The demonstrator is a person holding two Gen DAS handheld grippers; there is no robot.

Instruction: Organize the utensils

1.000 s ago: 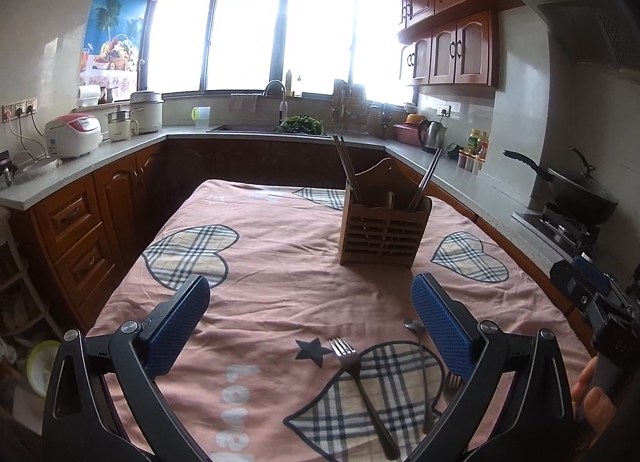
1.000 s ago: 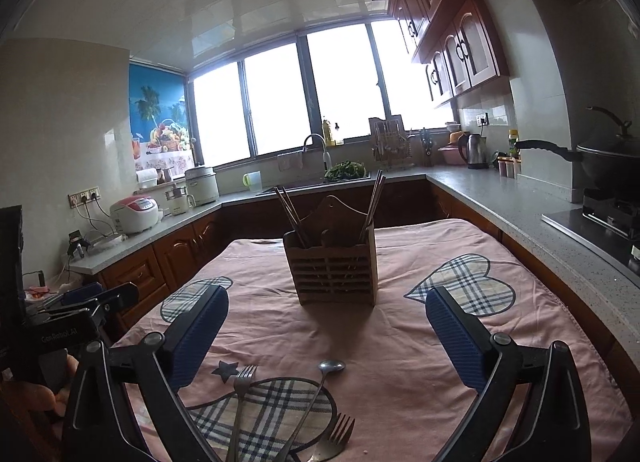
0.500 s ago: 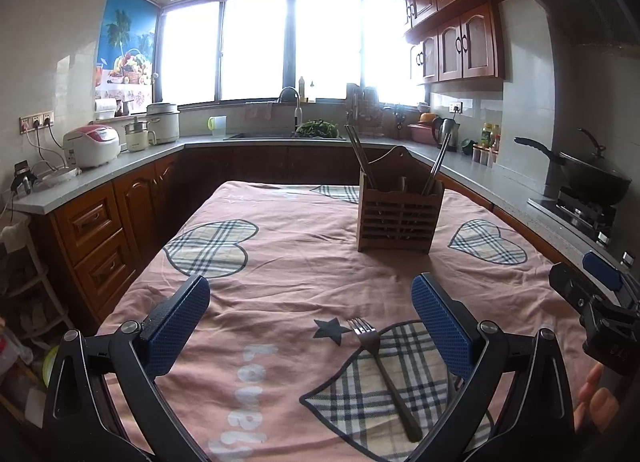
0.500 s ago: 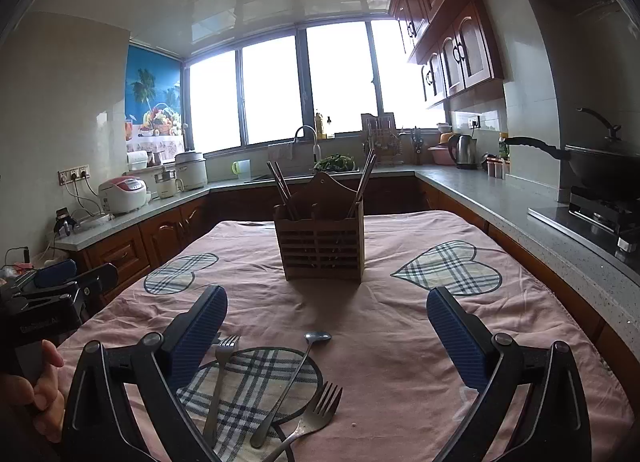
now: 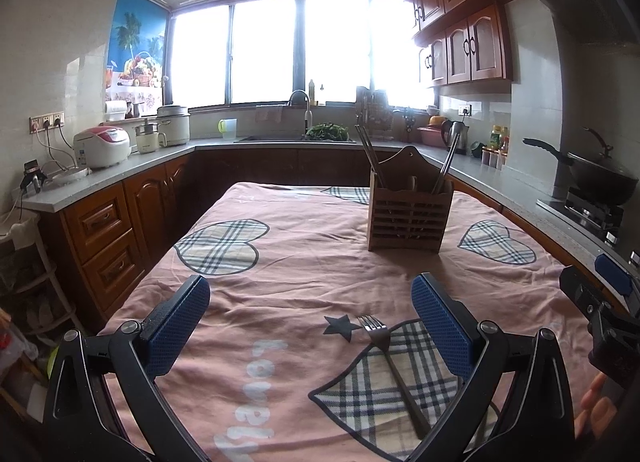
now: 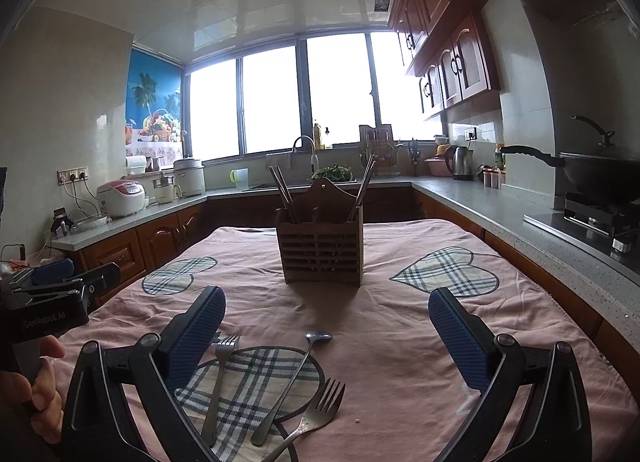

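A wooden utensil holder point(image 5: 409, 217) point(image 6: 322, 250) with chopsticks in it stands mid-table on the pink cloth. Near the front edge lie two forks and a spoon: one fork point(image 6: 218, 380) at left, the spoon point(image 6: 292, 376) in the middle, a second fork point(image 6: 316, 414) at right. The left wrist view shows only one fork point(image 5: 394, 370), close to the right finger. My left gripper point(image 5: 310, 326) is open and empty above the cloth. My right gripper point(image 6: 326, 338) is open and empty, with the spoon and forks lying below and between its fingers.
The table cloth point(image 5: 288, 262) has plaid hearts. Counters run around the room, with rice cookers point(image 5: 104, 145) at left, a sink point(image 5: 300, 133) at the back, and a wok on a stove point(image 6: 600, 181) at right. Each gripper appears at the other view's edge.
Both grippers have tilted up and drawn back a little, so the holder sits lower and the utensils show more fully in the right view. Both stay open.
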